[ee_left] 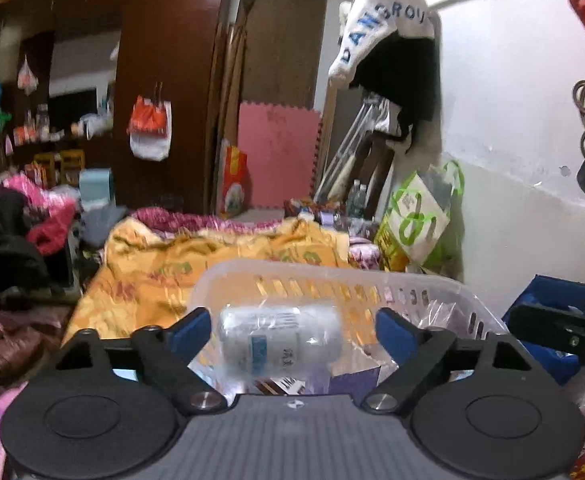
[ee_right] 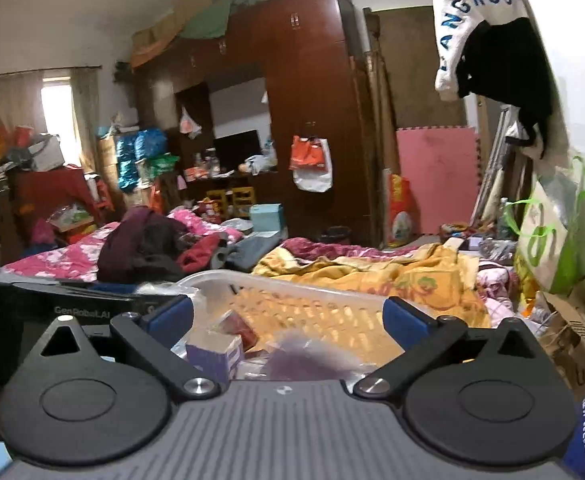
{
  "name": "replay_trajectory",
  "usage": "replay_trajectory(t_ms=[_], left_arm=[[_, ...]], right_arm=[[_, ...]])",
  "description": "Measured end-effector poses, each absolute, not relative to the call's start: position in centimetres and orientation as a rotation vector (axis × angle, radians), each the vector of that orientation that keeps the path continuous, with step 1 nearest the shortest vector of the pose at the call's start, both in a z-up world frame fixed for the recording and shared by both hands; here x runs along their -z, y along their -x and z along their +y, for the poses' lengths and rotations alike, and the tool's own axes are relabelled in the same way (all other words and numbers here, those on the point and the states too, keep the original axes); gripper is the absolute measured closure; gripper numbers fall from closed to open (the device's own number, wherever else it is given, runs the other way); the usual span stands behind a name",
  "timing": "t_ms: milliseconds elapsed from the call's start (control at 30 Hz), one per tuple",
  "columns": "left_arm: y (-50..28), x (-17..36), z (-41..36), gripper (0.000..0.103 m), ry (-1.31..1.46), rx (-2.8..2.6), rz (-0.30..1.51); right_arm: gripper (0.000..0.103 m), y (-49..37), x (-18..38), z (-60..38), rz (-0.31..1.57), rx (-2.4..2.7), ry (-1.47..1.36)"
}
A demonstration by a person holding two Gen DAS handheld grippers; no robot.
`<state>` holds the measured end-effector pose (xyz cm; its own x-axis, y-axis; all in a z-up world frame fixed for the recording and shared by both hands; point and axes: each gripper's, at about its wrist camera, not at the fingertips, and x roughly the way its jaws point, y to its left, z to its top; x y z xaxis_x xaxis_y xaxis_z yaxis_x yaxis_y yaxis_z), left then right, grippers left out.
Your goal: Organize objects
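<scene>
Left gripper (ee_left: 292, 330) spread wide, holding nothing. White bottle (ee_left: 279, 338) lies on its side between the fingers, touching neither; blurred, seemingly just released into the clear basket (ee_left: 432, 292), whether falling or landed I cannot tell. Right gripper (ee_right: 288, 318) also wide open and empty, over the same basket (ee_right: 292, 284), with a purple box (ee_right: 214, 354) at 7 o'clock below it. Judgement: drop-off step. Next move: draw the left gripper back and seek another loose item.
</scene>
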<state>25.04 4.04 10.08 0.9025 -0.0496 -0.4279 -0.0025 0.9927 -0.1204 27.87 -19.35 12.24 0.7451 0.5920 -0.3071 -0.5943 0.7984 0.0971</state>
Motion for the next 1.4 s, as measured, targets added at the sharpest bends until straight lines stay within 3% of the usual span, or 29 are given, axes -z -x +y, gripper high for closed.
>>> replay_trajectory(t_ms=[67,333,500,633,900,1400], left_arm=[[-24.0,-10.9,4.1,0.002,0.124,0.016,0.399],[-20.7,-13.9,2.9,0.000,0.023,0.015,0.282],[-19.5,-13.1,2.4,0.000,-0.041,-0.001,0.331],[-19.5,-12.4,2.8,0.000,0.018,0.057,0.415],[-19.8,-11.0,2.3,0.000,0.037,0.031,0.510],[-19.2,-10.3,0.5,0.000,-0.022,0.030,0.509]], right_arm=[[0.000,-26.8,-12.8,-19.1,0.316,-0.608,0.063],[0.000,-23.6,-13.5,-18.5,0.225,-0.449,0.118],[0.000,-22.4,-13.8,-19.5,0.226,-0.316,0.087],[0.000,-23.5,-14.1,-20.5,0.416,-0.467,0.042],[0.000,-24.2,-13.4,-20.0,0.499,-0.466,0.096],[0.000,-23.9,-12.1,-20.9,0.512,-0.449,0.084]])
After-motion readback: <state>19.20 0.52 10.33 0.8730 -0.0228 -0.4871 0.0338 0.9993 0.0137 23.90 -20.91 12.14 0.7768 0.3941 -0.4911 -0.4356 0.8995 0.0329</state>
